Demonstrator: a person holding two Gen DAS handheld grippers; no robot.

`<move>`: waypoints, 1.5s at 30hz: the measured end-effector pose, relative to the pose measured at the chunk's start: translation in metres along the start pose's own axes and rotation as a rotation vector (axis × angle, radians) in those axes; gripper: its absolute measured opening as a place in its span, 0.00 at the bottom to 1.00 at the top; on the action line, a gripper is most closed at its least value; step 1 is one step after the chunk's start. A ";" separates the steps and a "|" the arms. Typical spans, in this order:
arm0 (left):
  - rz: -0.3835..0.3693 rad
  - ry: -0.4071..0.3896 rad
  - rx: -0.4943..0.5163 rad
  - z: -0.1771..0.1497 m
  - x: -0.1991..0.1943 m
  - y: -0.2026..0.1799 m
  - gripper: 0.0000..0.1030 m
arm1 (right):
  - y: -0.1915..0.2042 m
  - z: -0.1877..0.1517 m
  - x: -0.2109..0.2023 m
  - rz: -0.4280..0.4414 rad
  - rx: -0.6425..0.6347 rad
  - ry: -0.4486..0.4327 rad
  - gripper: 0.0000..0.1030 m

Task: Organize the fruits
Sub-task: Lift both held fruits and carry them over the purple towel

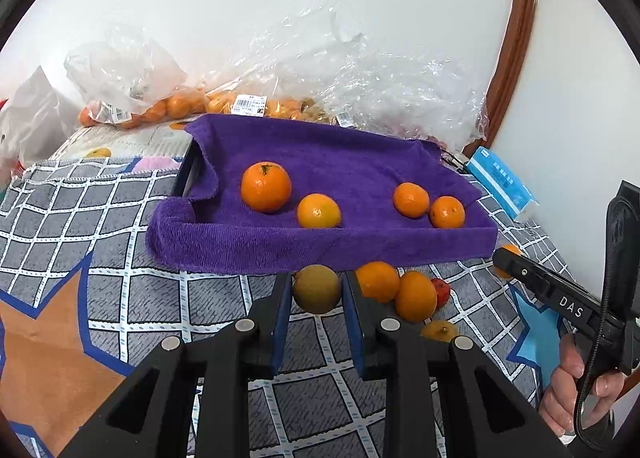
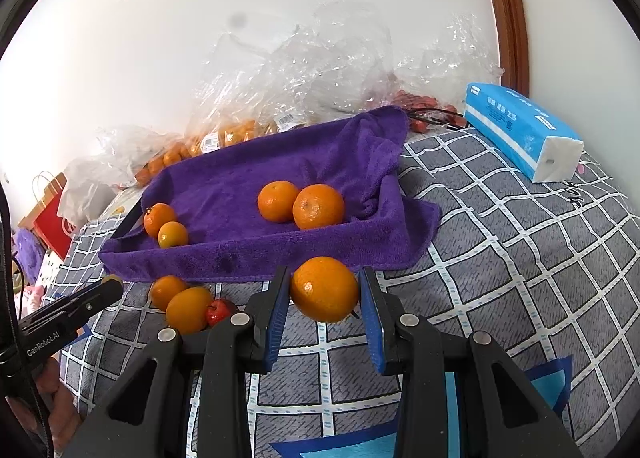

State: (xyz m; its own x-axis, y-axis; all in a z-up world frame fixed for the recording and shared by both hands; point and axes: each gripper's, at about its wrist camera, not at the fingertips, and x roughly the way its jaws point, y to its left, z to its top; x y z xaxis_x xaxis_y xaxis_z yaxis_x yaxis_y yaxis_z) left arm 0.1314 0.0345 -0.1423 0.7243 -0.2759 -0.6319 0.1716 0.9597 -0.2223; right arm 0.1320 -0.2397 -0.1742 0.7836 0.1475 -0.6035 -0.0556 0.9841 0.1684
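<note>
Two hand-held tongs work over a surface spread with a grey checked cloth; whether it is a counter or a bed cannot be told. The left tongs are clenched on a greenish-brown fruit, pinched between both blue pads at the near edge of a purple towel. The right tongs bracket an orange: their left pad touches it, while the right pad shows a sliver of gap, so a firm grip cannot be told. The towel lines a tray (only a dark edge shows) and holds four oranges in two pairs. Between the tongs, on the cloth, lie two more oranges and a small red fruit. Clear plastic bags of fruit line the far edge by the wall, and a blue tissue pack sits at the far right corner
</note>
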 end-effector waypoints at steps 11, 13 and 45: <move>0.005 -0.046 0.034 -0.001 -0.010 -0.007 0.24 | 0.006 -0.001 -0.008 0.003 -0.026 -0.038 0.34; 0.002 -0.041 0.035 -0.001 -0.009 -0.007 0.24 | 0.007 -0.001 -0.009 0.010 -0.034 -0.043 0.34; 0.032 -0.105 -0.083 0.013 -0.039 0.016 0.23 | 0.006 0.003 -0.028 0.059 -0.003 -0.087 0.34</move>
State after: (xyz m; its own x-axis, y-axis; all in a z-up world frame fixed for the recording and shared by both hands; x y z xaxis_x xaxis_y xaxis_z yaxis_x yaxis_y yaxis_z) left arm 0.1147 0.0608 -0.1115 0.7951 -0.2340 -0.5595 0.0946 0.9591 -0.2667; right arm 0.1121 -0.2383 -0.1538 0.8299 0.1962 -0.5223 -0.1047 0.9743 0.1996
